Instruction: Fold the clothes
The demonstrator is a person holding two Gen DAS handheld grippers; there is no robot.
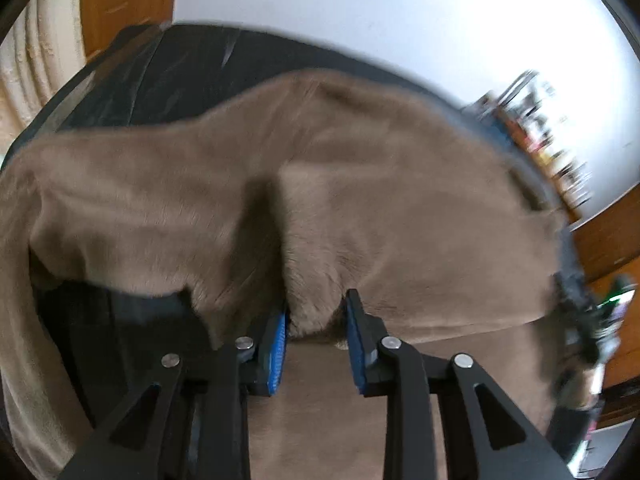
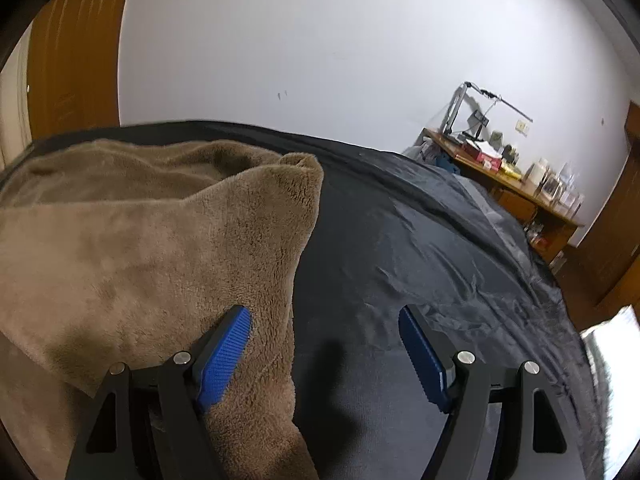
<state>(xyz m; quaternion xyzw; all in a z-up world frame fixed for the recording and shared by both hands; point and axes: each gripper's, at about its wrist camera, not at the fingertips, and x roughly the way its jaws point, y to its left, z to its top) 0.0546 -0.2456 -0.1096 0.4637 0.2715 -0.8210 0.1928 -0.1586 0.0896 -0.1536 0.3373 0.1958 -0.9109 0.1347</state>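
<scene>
A brown fleece garment (image 1: 360, 200) lies rumpled on a bed covered by a black sheet (image 1: 180, 80). My left gripper (image 1: 318, 304) is shut on a raised fold of the fleece, which bunches up between the two blue pads (image 1: 276, 344). In the right wrist view the same fleece (image 2: 140, 248) fills the left half, with one corner standing up at the middle. My right gripper (image 2: 324, 312) is open and holds nothing. Its left finger hangs over the fleece's edge and its right finger over the bare black sheet (image 2: 440, 260).
A wooden desk (image 2: 500, 176) crowded with small items stands against the white wall at the far right. A wooden door (image 2: 72, 60) is at the left and wooden furniture (image 2: 616, 220) at the right edge. A blurred dark object (image 1: 580, 320) shows right of the fleece.
</scene>
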